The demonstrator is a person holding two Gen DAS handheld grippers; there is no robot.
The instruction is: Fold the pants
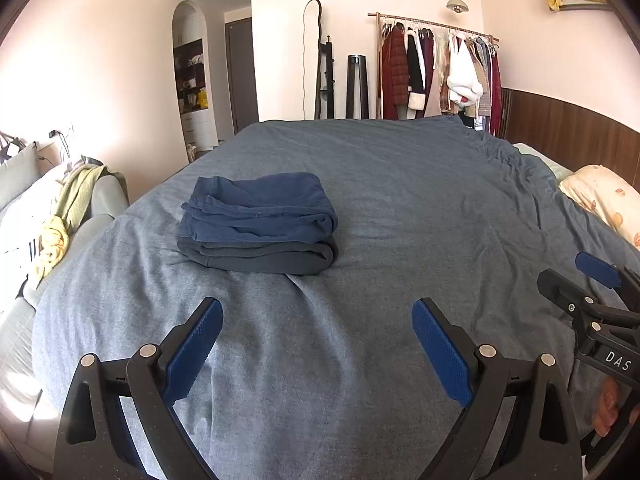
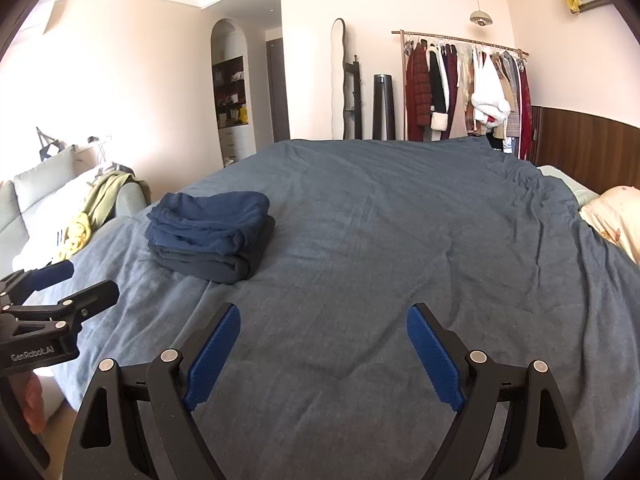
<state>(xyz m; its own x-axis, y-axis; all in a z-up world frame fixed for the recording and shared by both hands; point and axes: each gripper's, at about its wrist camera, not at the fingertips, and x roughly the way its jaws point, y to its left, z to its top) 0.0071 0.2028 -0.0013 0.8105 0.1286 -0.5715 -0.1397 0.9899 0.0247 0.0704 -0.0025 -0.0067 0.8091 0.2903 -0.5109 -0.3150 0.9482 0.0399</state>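
1. Grey-blue bedspread [image 1: 400, 184] fills both views.
2. Folded navy pants [image 1: 256, 208] top a darker folded garment [image 1: 260, 258], left of centre.
3. Left gripper [image 1: 318, 344] and right gripper [image 2: 324, 350] hover apart, empty (likely finished).
4. Withdraw without brushing the stack.

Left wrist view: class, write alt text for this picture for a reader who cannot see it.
Two pairs of folded pants, a blue pair stacked on a dark grey pair, sit on a bed covered by a blue-grey blanket. The open, empty left gripper hovers in front of them, with the right gripper at the right edge. A clothes rack stands against the far wall.
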